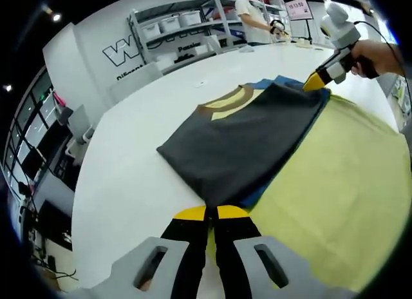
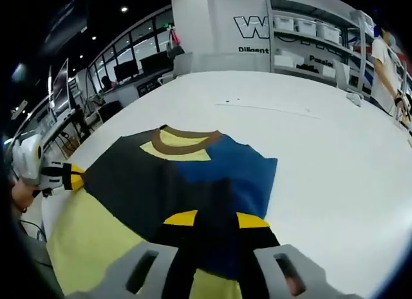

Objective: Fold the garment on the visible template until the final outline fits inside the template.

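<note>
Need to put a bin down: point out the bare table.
Bare white table runs from the garment's collar toward the shelving, and along its blue side. Crowded: the yellow template, with the garment and both grippers on it.

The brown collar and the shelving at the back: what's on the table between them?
Bare white table lies between collar and shelves, right gripper view.

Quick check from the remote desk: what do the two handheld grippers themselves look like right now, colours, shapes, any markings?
Both match. The left gripper has two black jaws tipped with yellow pads, rising from light grey slotted mounts. The right gripper has the same black jaws, yellow tips and grey slotted mounts. In the left gripper view, the right gripper's white-grey body with a yellow tip shows in a person's hand. No cables or markings are discernible.
</note>
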